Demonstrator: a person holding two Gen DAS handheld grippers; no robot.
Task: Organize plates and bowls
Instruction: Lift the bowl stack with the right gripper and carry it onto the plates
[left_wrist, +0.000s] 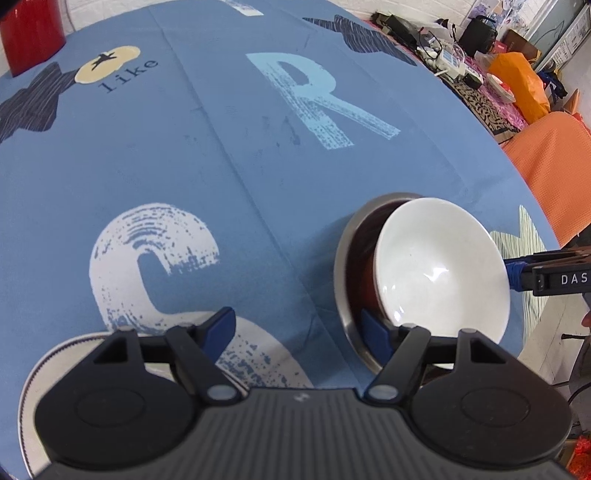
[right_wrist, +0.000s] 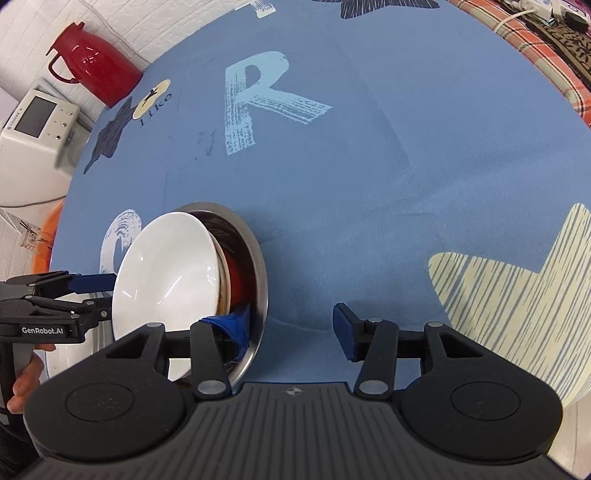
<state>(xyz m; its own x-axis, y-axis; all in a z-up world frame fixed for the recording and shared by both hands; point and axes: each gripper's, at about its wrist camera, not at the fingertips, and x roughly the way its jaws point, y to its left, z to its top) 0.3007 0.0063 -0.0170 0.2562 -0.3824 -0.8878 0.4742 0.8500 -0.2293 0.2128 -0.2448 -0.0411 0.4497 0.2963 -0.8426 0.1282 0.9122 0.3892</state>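
Left gripper (left_wrist: 299, 328) spread wide, grasping nothing; in the left wrist view its right finger (left_wrist: 375, 338) sits just inside the steel bowl (left_wrist: 343, 258), its left finger over a patterned plate (left_wrist: 33, 376) at lower left. Right gripper (right_wrist: 291, 328) likewise unclenched and empty, its left finger (right_wrist: 236, 325) dipped between steel rim and white bowl (right_wrist: 166, 273). White bowl lies tilted in a red-brown bowl (right_wrist: 236, 277), itself nested in the steel one, lower centre-right on the blue table (left_wrist: 184, 166). Whether either finger actually touches the rim is unclear. To finish well: nudge the white bowl level so it seats flush, then lift both grippers straight clear. Red jug (right_wrist: 92, 62) stands far upper left.
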